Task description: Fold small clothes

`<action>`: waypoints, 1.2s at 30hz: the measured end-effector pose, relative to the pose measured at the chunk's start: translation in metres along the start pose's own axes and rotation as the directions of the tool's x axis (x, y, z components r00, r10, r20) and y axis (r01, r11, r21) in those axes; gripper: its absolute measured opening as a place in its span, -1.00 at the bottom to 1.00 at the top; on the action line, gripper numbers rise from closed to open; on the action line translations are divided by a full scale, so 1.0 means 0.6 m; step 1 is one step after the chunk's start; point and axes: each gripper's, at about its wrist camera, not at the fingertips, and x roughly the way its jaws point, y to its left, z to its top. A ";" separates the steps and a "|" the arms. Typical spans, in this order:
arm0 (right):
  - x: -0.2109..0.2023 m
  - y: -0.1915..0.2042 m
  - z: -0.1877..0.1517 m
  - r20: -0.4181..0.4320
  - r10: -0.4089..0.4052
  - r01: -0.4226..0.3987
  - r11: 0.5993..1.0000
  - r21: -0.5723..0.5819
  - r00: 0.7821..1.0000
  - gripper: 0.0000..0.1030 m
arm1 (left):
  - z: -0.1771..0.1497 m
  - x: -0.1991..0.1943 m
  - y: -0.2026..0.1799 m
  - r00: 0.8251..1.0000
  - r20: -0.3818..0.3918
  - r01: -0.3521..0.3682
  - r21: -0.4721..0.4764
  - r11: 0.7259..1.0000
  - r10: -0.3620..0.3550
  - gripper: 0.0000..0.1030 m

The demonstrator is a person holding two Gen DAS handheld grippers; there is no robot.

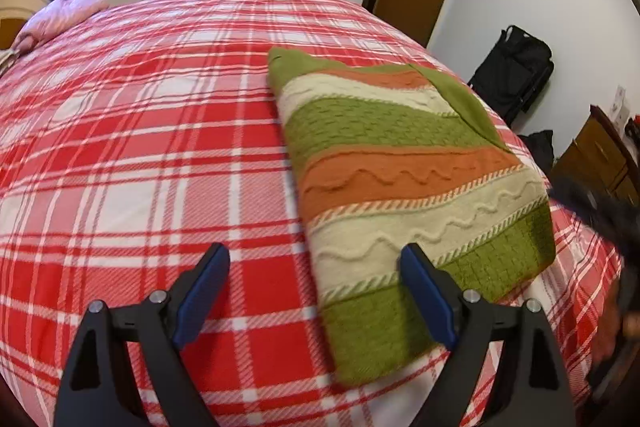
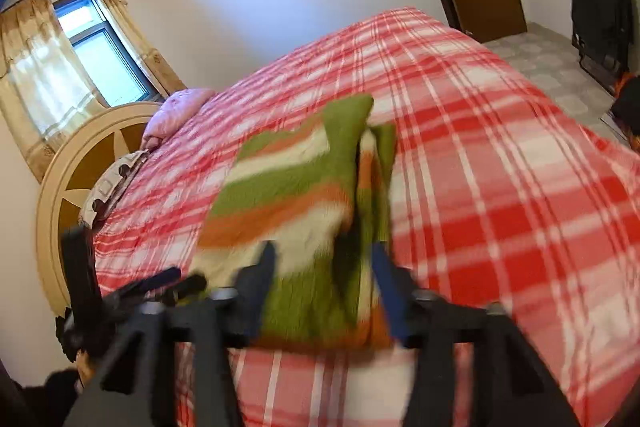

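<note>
While the sweater [image 1: 408, 179] lies folded flat on the plaid bed [image 1: 140, 147], the left claw [image 1: 316, 263] hangs with jaws wide and empty, the sweater's near edge just ahead and to its right side. The right claw [image 2: 324, 267] stands half open over the sweater's near end; the blur hides whether its pads touch, though nothing looks pinched. The fold seems made and let go. Next likely calls for backing both claws clear, or one more fold.
</note>
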 end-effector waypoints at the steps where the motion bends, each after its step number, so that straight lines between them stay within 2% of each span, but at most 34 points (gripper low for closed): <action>1: 0.002 0.001 -0.006 -0.006 -0.001 0.001 1.000 -0.004 1.000 0.12 | -0.003 0.000 0.004 1.000 -0.006 0.004 -0.014 1.000 -0.004 0.75; 4: 0.018 0.007 -0.024 -0.038 -0.024 0.022 0.999 -0.035 0.999 0.12 | -0.010 -0.004 0.009 1.000 -0.017 0.009 -0.037 0.999 -0.010 0.75; 6: 0.035 0.014 -0.034 -0.071 -0.095 0.089 0.993 -0.082 0.993 0.08 | -0.013 -0.012 0.006 1.000 -0.013 -0.001 -0.027 1.000 0.001 0.75; 7: 0.045 0.016 -0.039 -0.087 -0.128 0.119 0.988 -0.096 0.988 -0.03 | -0.014 -0.014 0.005 1.000 -0.011 -0.007 -0.020 1.000 0.006 0.75; 8: 0.052 0.015 -0.043 -0.092 -0.164 0.155 0.983 -0.094 0.982 -0.24 | -0.015 -0.018 0.005 1.000 -0.006 -0.015 -0.012 1.000 0.014 0.75; 11: 0.046 0.003 -0.041 -0.082 -0.161 0.157 0.986 -0.056 0.984 -0.62 | -0.016 -0.025 0.006 1.000 0.000 -0.022 -0.015 1.000 0.022 0.75; 14: 0.036 -0.002 -0.040 -0.091 -0.117 0.114 0.993 -0.038 0.989 -0.76 | -0.015 -0.026 0.015 1.000 -0.002 -0.004 -0.049 0.999 0.004 0.75; 18: 0.015 0.004 -0.047 -0.073 -0.146 0.142 0.988 -0.062 0.987 -0.78 | -0.015 -0.024 0.020 1.000 -0.005 -0.008 -0.057 0.998 0.007 0.75; 19: 0.012 -0.004 -0.053 -0.074 -0.162 0.158 0.986 -0.052 0.984 -0.78 | -0.015 -0.025 0.020 1.000 -0.003 -0.011 -0.055 0.998 0.011 0.75; 22: 0.015 -0.028 -0.066 -0.087 -0.142 0.142 0.990 0.000 0.986 -0.78 | -0.015 -0.024 0.019 1.000 0.000 -0.025 -0.044 0.999 0.025 0.75; 28: 0.022 -0.026 -0.052 -0.061 -0.182 0.182 0.983 -0.004 0.981 -0.78 | -0.025 -0.003 0.007 0.998 -0.008 -0.063 -0.018 0.998 0.063 0.75; 31: 0.026 -0.032 -0.042 -0.068 -0.182 0.184 0.983 0.022 0.981 -0.77 | -0.026 -0.002 0.008 0.999 -0.005 -0.054 -0.014 0.998 0.053 0.75; 34: 0.018 -0.026 -0.041 -0.104 -0.168 0.167 0.986 -0.018 0.980 -0.60 | -0.023 -0.005 0.015 0.999 -0.021 -0.041 -0.009 0.999 0.041 0.75; 36: -0.001 -0.018 -0.038 -0.096 -0.195 0.192 0.981 -0.039 0.976 -0.54 | -0.021 -0.012 0.021 0.999 -0.024 -0.036 0.000 0.999 0.036 0.75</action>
